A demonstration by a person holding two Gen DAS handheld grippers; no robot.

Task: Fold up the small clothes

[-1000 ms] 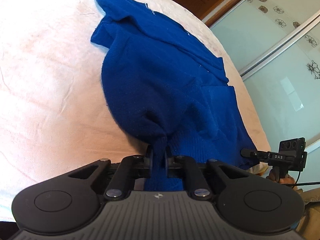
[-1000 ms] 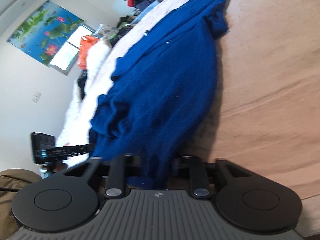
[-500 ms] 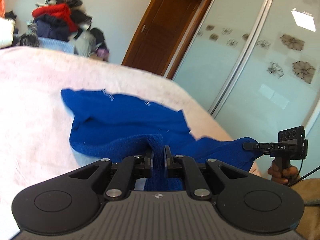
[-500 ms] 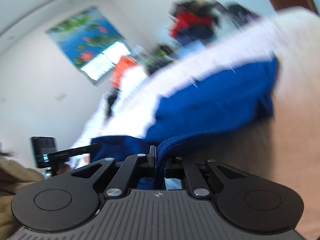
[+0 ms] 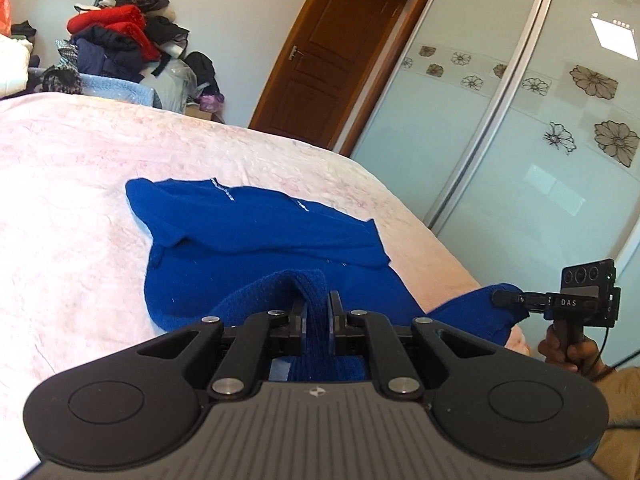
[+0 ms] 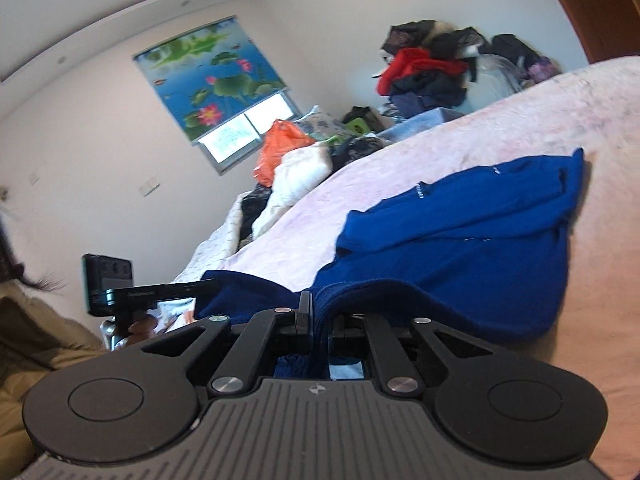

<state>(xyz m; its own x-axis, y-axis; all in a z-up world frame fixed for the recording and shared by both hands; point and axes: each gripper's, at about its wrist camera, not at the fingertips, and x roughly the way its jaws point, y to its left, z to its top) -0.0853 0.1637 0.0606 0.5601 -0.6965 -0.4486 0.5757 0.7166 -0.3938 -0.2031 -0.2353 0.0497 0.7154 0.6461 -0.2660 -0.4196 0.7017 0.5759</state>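
Observation:
A blue knit sweater (image 5: 260,240) lies spread on the pink bed cover (image 5: 80,184); it also shows in the right wrist view (image 6: 460,240). My left gripper (image 5: 316,312) is shut on a bunched fold of the sweater's near edge. My right gripper (image 6: 318,316) is shut on another part of the near edge. Each gripper shows in the other's view, the right one (image 5: 508,298) at the sweater's right corner, the left one (image 6: 208,284) at its left corner. Both hold the edge low over the bed.
A pile of clothes (image 5: 120,40) sits beyond the bed's far end. A wooden door (image 5: 320,52) and sliding glass wardrobe doors (image 5: 520,160) stand to the right. More clothes and bags (image 6: 288,160) lie along the bed's side under a window blind (image 6: 208,80).
Both grippers dropped from high above the bed to low and level near its edge, still holding the sweater. The sweater, lifted a second ago, now lies flatter on the bed.

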